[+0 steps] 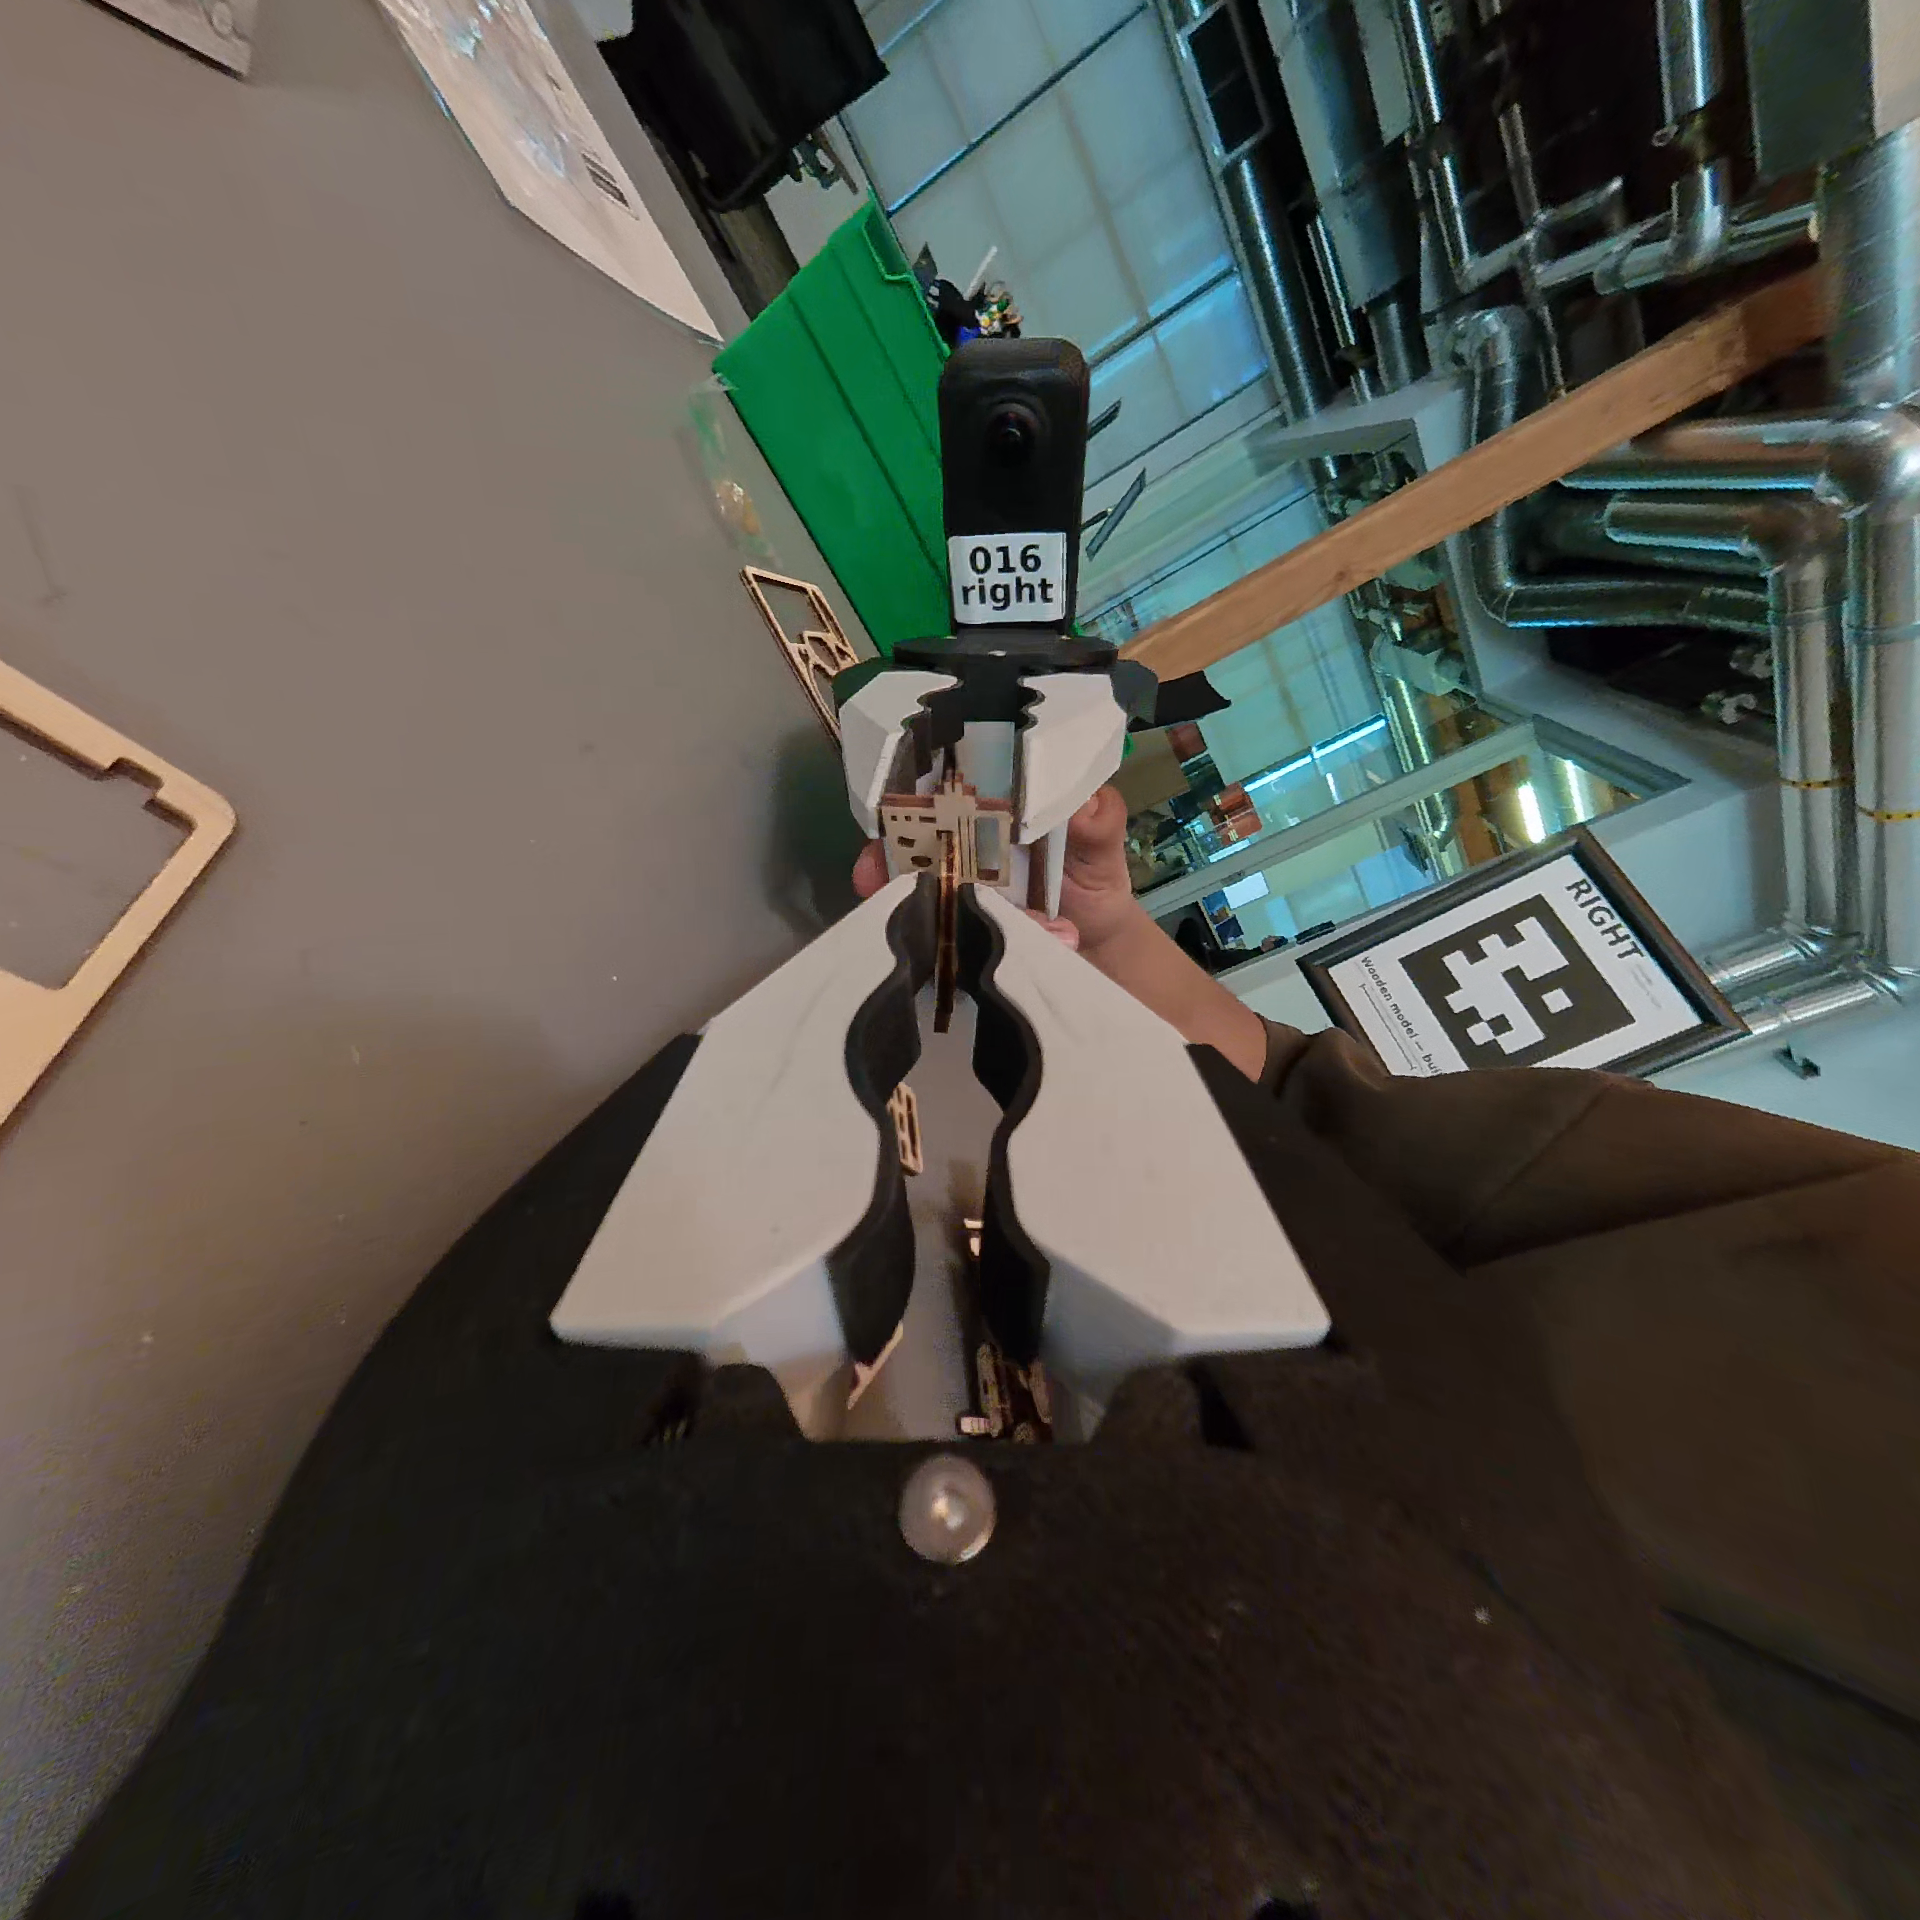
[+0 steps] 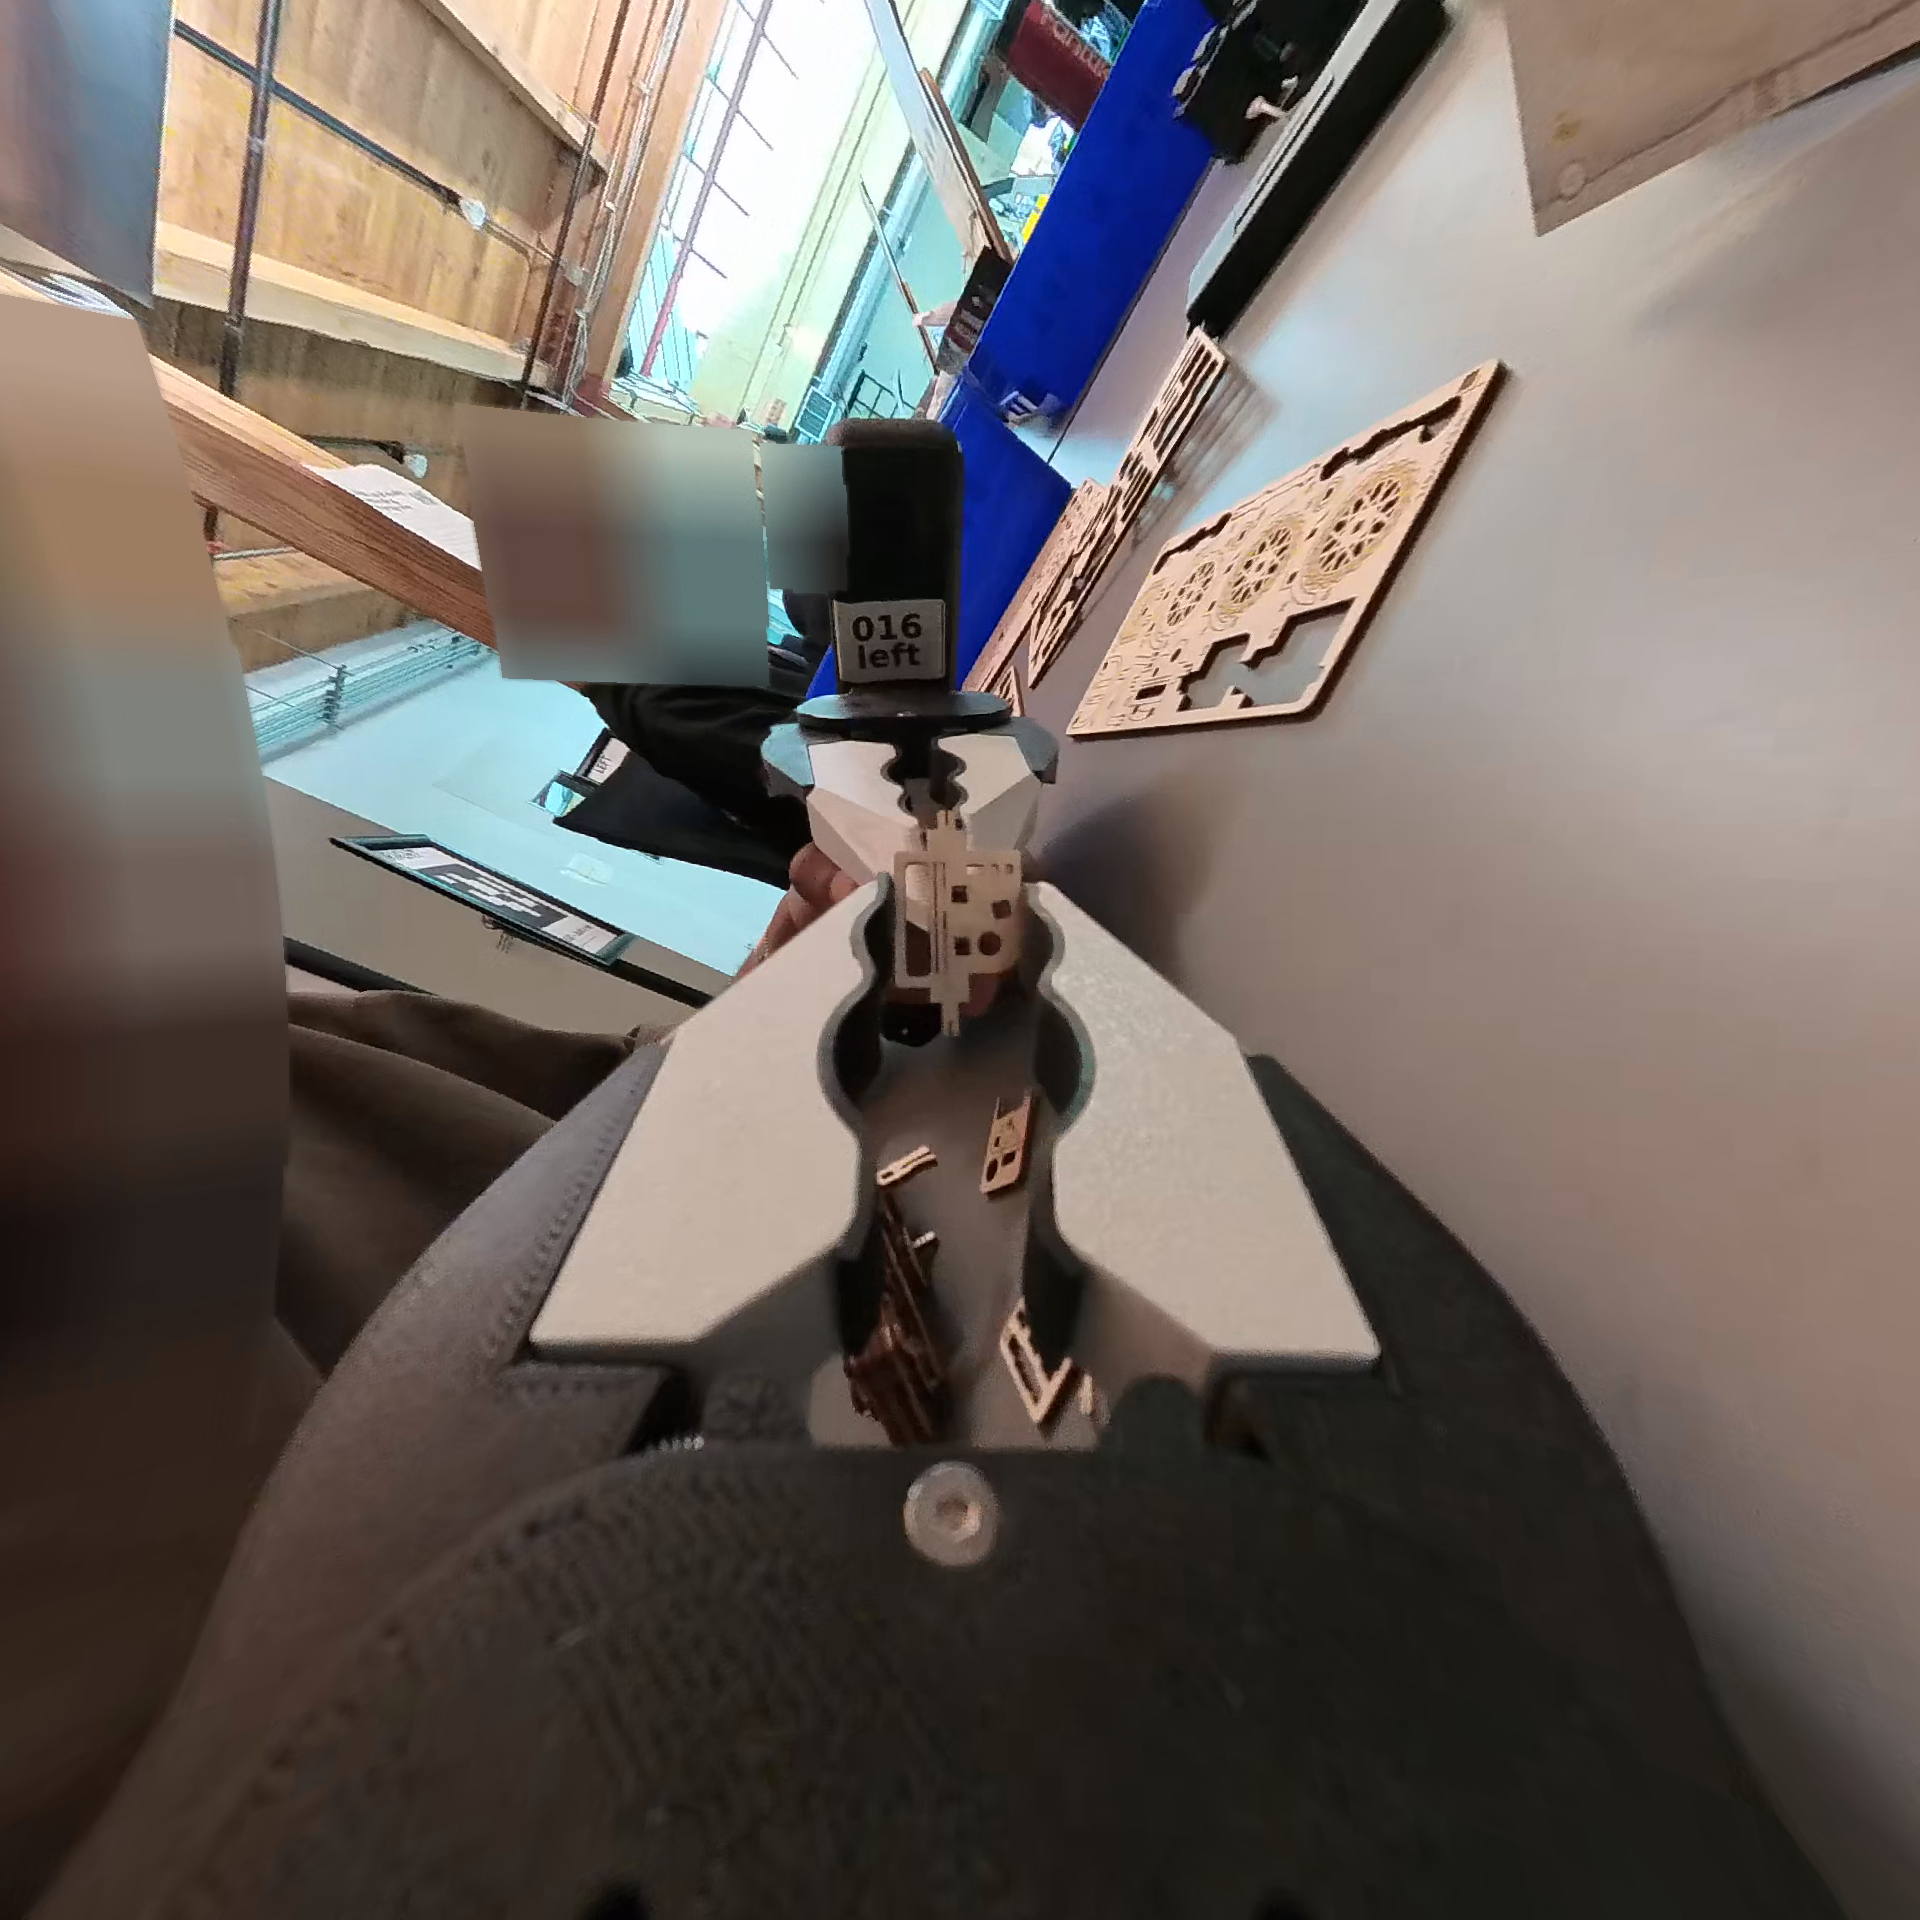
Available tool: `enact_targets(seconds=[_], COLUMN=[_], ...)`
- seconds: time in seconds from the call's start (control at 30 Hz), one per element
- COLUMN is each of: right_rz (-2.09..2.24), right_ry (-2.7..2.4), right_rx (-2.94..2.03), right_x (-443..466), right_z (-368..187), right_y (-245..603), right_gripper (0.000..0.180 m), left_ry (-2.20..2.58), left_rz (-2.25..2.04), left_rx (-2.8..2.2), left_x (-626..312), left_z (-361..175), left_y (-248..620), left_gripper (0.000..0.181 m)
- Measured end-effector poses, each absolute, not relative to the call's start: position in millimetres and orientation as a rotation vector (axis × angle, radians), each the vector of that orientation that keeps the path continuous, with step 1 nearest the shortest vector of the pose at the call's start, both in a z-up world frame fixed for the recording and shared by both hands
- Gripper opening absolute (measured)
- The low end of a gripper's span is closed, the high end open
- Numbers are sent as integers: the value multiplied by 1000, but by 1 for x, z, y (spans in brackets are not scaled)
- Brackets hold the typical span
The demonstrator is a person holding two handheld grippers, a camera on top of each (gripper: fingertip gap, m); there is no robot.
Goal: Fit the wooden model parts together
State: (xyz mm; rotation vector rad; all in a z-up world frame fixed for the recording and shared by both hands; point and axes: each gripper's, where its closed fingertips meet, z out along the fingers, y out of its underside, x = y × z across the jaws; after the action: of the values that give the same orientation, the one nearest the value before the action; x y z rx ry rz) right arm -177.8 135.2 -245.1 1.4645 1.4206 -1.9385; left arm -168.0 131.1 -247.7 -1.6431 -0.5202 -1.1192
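**Two claws meet nose to nose over a slotted wooden joint**

Left wrist view first: the left gripper (image 1: 945, 914) pinches narrow on a thin dark wooden strip (image 1: 943, 956), held edge-on between its black pads so the strip runs straight out past the tips. Dead ahead, touching that strip's far end, sits the pale cut-out plate (image 1: 940, 836), carried crosswise by the right gripper (image 1: 961, 800), whose white fingers are drawn in around the plate. I read that right angle as deliberate: edge to slot, the way laser-cut parts go together. Off to the claw's left, an emptied wooden sheet frame (image 1: 156, 831) lies flat on the grey table (image 1: 416, 520). Loose small pieces show below, between the fingers.

Right wrist view now: the plate (image 2: 958, 920) faces us, at the tips of the right gripper (image 2: 961, 935), with a slim cross-shaped strip running through its middle. The fingers look fairly open here, so whether they truly clamp the plate I cannot tell. Just beyond, the left gripper (image 2: 925, 805) closes on the strip's far end. To the claw's right, a part sheet with gear cut-outs (image 2: 1278, 582) lies on the table, well apart.
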Motion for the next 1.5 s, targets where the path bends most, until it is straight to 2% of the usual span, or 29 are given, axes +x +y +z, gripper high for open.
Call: enact_targets(seconds=[0.87, 1.5], right_rz=[-1928, -1787], right_ry=[1428, 1640], right_rx=[1432, 1396], right_x=[-175, -161], right_z=[-244, -258], right_y=[134, 128], right_gripper=[24, 24], left_ry=[-523, -470], left_rz=[-1144, -1161], left_rx=[-1644, -1780], left_x=[-165, -152], left_z=[-248, -260], left_y=[131, 125], left_gripper=[1, 0])
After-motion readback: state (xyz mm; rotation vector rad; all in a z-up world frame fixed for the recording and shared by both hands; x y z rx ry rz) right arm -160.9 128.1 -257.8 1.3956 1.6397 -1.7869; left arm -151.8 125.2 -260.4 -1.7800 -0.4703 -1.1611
